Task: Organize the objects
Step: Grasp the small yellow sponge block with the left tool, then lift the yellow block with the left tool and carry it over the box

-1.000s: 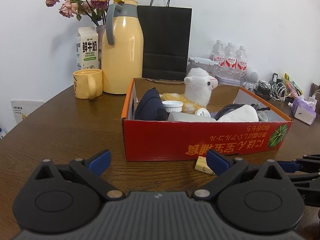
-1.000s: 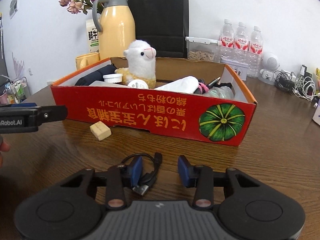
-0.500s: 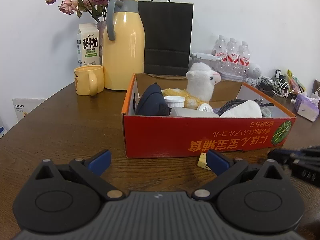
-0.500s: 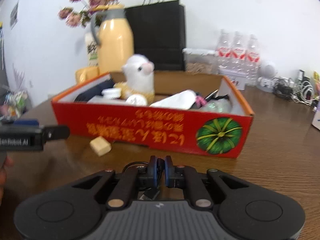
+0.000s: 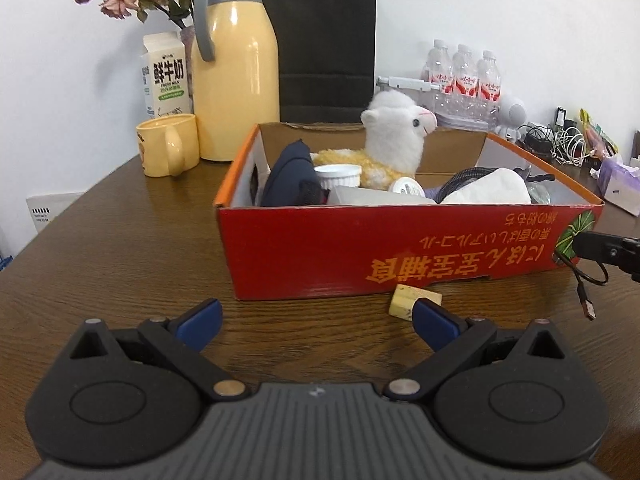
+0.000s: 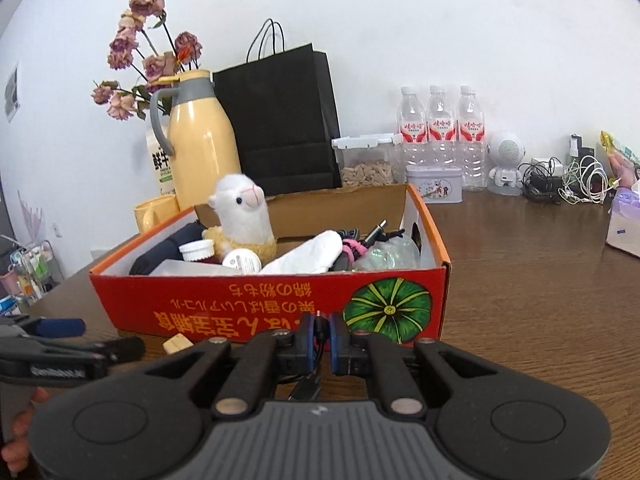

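A red cardboard box [image 5: 400, 252] [image 6: 256, 300] stands on the brown table and holds a plush alpaca [image 5: 394, 136] [image 6: 244, 216], a white cloth and other items. My right gripper [image 6: 320, 338] is shut on a black USB cable [image 6: 306, 386] and holds it above the table in front of the box; the cable [image 5: 584, 280] hangs from it at the right edge of the left wrist view. My left gripper [image 5: 316, 314] is open and empty, low over the table. A small beige block [image 5: 408, 298] [image 6: 178, 344] lies by the box's front wall, beside my left gripper's right finger.
A yellow thermos [image 5: 236, 68], a yellow mug [image 5: 168, 144], a milk carton [image 5: 166, 76], dried flowers and a black paper bag [image 5: 328, 48] stand behind the box. Water bottles [image 6: 436, 128], a snack container, a tin, tangled chargers [image 6: 572, 180] and a tissue pack sit at the right.
My right gripper has shut on the black cable and lifted it off the table, rising toward the box. My left gripper stays open and has barely moved.
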`<action>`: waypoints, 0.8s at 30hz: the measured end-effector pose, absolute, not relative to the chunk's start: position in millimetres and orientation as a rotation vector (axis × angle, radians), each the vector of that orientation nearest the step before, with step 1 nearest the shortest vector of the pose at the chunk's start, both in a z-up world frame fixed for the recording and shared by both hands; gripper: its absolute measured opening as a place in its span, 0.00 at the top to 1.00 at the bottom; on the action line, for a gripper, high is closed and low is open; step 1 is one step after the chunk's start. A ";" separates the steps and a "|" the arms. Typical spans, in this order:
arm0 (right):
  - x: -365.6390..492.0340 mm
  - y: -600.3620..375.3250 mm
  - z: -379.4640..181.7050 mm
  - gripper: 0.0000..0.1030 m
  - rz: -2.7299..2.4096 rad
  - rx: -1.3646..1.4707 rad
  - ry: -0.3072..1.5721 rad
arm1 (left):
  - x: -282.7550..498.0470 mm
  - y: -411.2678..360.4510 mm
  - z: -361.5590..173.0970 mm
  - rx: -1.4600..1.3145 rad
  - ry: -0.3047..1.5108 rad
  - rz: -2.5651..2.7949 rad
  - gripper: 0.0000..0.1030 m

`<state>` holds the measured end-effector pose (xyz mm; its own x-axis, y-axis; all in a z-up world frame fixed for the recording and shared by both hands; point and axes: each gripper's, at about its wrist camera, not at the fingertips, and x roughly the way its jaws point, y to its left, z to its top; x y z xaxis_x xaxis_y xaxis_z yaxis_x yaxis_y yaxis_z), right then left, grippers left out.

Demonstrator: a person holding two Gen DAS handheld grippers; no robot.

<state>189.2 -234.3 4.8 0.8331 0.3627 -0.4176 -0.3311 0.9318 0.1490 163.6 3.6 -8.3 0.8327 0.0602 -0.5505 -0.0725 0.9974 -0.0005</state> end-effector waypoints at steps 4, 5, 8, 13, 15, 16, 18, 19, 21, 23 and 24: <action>185.1 -235.5 6.4 0.94 0.354 0.069 0.435 | 175.0 -9.5 -11.4 -0.015 0.612 0.052 0.00; 184.2 -235.7 6.6 0.93 0.351 0.067 0.431 | 178.1 -13.6 -12.3 -0.008 0.618 0.047 0.00; 181.1 -235.0 6.8 0.93 0.345 0.057 0.419 | 190.1 -27.6 -16.2 0.012 0.652 0.048 0.00; 177.4 -232.3 6.6 0.93 0.345 0.037 0.409 | 201.3 -35.9 -20.5 0.008 0.690 0.063 0.00; 176.5 -232.1 6.6 0.93 0.345 0.035 0.406 | 201.2 -36.3 -20.8 0.008 0.689 0.061 0.03; 176.3 -232.0 6.6 0.93 0.344 0.034 0.404 | 200.5 -36.4 -20.7 0.006 0.686 0.057 0.06; 176.4 -231.3 6.0 0.93 0.344 0.032 0.406 | 198.3 -37.1 -19.6 0.004 0.672 0.053 0.23; 176.3 -231.0 5.6 0.93 0.342 0.031 0.406 | 197.1 -37.4 -18.8 0.003 0.664 0.048 0.27; 176.4 -230.6 5.2 0.93 0.337 0.029 0.407 | 194.7 -38.8 -18.1 0.005 0.658 0.033 0.35; 176.9 -230.3 4.7 0.93 0.333 0.025 0.408 | 192.8 -39.9 -17.3 0.003 0.650 0.022 0.48; 177.1 -229.9 4.3 0.93 0.332 0.023 0.409 | 191.4 -40.9 -17.0 0.005 0.645 0.014 0.60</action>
<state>177.1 -229.9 4.3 0.8645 0.3211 -0.3867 -0.3118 0.9460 0.0886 191.4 -40.9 -17.0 0.7987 0.0146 -0.6015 -0.0116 0.9999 0.0089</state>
